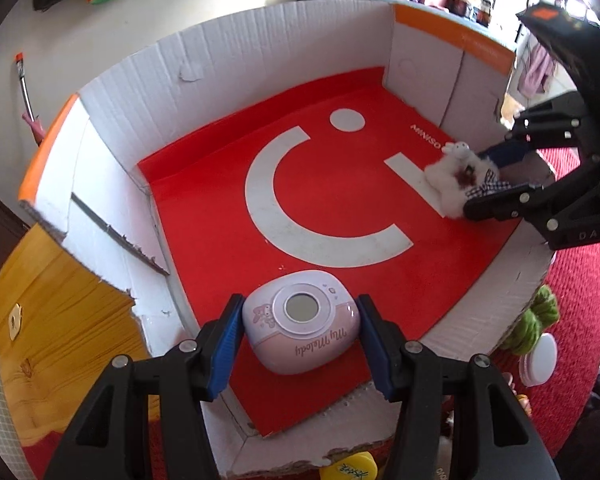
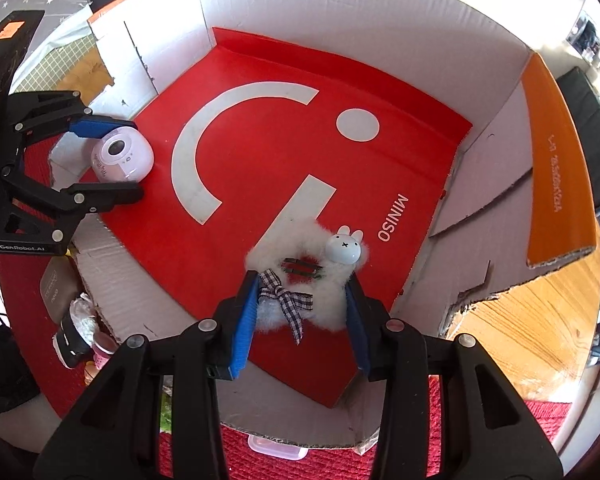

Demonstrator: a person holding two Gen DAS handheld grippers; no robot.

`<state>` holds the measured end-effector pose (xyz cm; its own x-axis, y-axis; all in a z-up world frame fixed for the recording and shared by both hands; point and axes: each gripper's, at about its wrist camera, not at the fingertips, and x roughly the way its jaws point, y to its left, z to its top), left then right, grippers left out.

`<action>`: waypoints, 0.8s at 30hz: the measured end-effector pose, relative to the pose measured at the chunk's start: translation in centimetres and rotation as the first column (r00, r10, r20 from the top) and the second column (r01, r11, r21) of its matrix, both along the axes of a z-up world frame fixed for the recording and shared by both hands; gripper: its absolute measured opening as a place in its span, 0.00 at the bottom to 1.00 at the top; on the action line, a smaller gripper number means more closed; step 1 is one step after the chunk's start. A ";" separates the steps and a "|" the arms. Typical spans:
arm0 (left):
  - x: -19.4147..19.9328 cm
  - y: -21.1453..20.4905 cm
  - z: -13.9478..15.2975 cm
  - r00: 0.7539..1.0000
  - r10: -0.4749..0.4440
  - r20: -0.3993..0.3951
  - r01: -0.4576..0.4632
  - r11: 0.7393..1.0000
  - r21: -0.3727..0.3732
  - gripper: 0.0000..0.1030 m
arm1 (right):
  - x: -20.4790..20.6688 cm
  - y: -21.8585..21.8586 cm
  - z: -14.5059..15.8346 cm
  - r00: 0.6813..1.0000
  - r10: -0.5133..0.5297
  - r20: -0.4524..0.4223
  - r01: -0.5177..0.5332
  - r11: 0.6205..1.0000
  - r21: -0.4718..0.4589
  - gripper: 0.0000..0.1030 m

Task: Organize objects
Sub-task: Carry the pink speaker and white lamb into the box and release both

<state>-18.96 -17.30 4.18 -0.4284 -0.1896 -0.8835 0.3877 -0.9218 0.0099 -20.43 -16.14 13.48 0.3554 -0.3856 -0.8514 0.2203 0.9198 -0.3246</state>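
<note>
Left wrist view: left gripper (image 1: pixel 300 340) clamps its blue pads on a rounded pink plastic case (image 1: pixel 302 322) with a round mirror, low at 6 o'clock on the red printed floor of the white cardboard box (image 1: pixel 228 60). Right gripper (image 1: pixel 496 178) sits at 3 o'clock. Right wrist view: right gripper (image 2: pixel 302 312) at 6 o'clock, jaws parted a little, pads either side of a white fluffy hair clip (image 2: pixel 300 276) with a checked bow and small rabbit head; pad contact unclear. The clip lies on the box floor.
</note>
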 end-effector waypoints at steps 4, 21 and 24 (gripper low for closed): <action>-0.1 -0.1 0.0 1.000 -0.009 0.007 0.009 1.000 0.004 0.56 | -0.2 0.1 0.0 1.000 0.005 -0.009 -0.006 1.000 -0.007 0.39; -0.5 0.1 -0.1 1.000 -0.004 0.007 0.004 1.000 -0.004 0.56 | -1.5 0.6 0.3 0.999 0.012 -0.033 -0.013 0.999 -0.045 0.40; -0.5 0.1 -0.1 1.000 -0.003 0.006 0.003 1.000 -0.005 0.56 | -1.6 0.6 0.4 0.999 0.015 -0.033 -0.016 0.999 -0.046 0.41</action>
<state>-19.42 -17.19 4.04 -0.4233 -0.1926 -0.8853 0.3849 -0.9228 0.0167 -22.02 -15.56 13.87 0.3341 -0.4196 -0.8440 0.1950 0.9068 -0.3737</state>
